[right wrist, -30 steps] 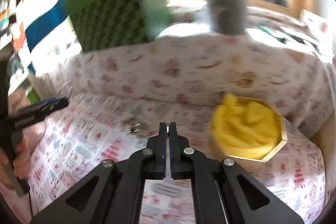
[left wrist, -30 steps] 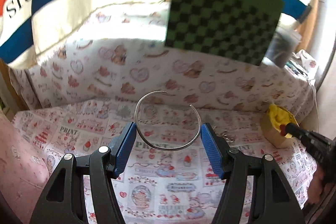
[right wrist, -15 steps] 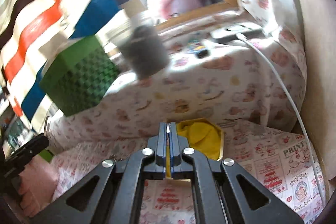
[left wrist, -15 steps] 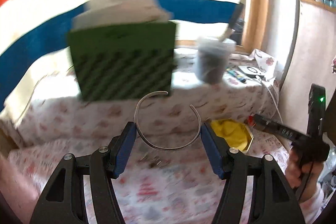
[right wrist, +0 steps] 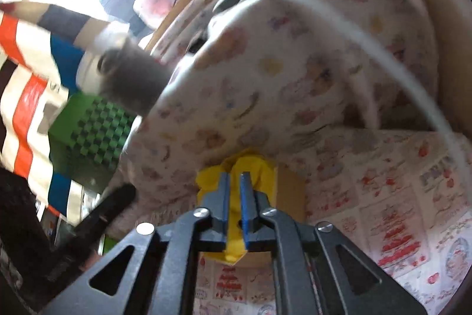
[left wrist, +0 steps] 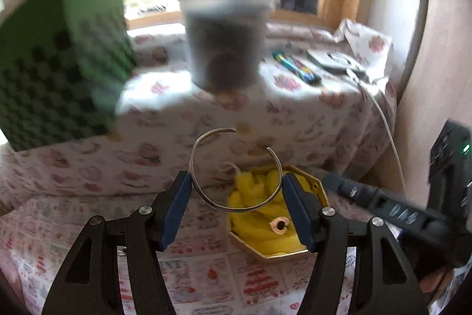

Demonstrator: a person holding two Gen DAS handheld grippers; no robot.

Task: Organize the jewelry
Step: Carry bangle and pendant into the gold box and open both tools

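1. The left gripper [left wrist: 236, 197] clamps a thin silver open bangle [left wrist: 233, 170] just above the hexagonal yellow-lined box [left wrist: 320, 191].
2. The right gripper [right wrist: 233, 197], its jaws opening and empty, hovers over that box [right wrist: 290, 191].

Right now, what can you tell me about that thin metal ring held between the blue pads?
The bangle is a thin, silvery open wire hoop, with a gap at its upper right. The left gripper has its jaws pressed on the hoop's two sides, holding it in the air in front of the hexagonal box lined with yellow cloth.
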